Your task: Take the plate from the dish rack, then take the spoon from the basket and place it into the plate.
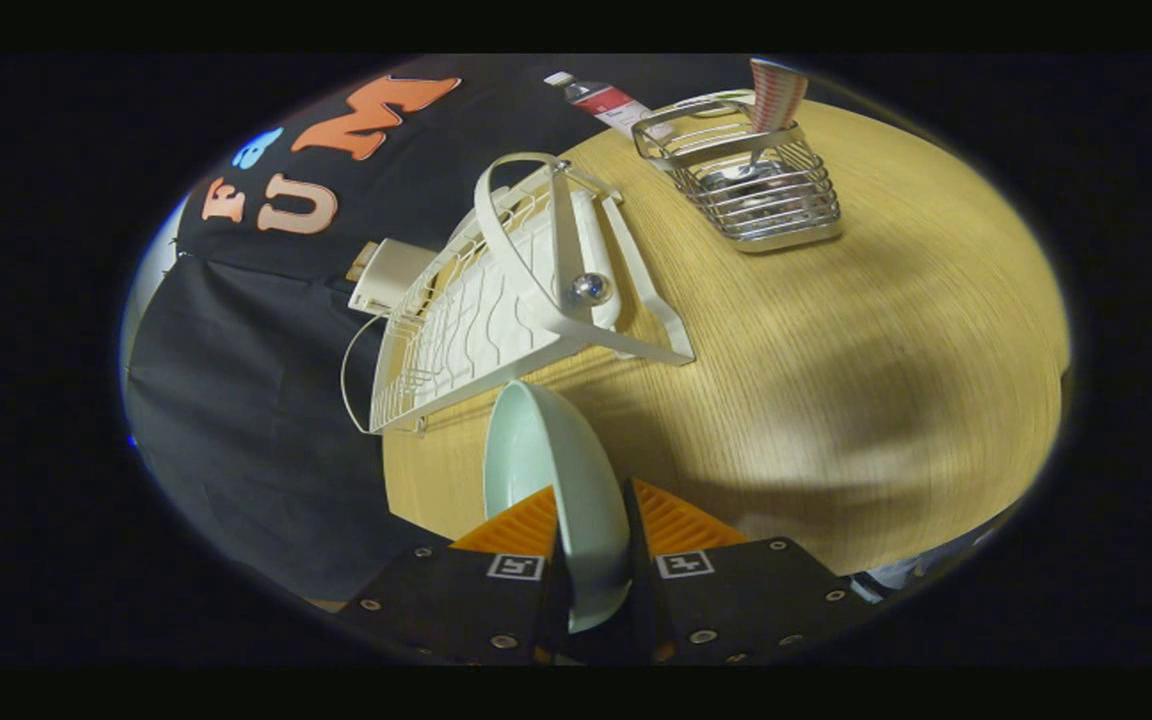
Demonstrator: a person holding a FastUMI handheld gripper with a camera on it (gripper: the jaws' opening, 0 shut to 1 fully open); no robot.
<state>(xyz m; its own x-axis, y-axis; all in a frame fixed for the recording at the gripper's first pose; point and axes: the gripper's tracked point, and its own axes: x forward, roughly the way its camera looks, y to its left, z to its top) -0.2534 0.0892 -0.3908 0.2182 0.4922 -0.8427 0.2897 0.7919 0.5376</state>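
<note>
We hold the plate edge-on, clamped between both fingers of the gripper, lifted clear of the dish rack just beyond, so the table can receive it before the far basket.

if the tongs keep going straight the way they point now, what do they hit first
Probably the white wire dish rack, just beyond the pale green ceramic plate that the tongs are clamped on. Depth is unclear, so this is a guess.

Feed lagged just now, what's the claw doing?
Claw: closed on the plate, held on edge between both fingers, just off the dish rack.
</note>
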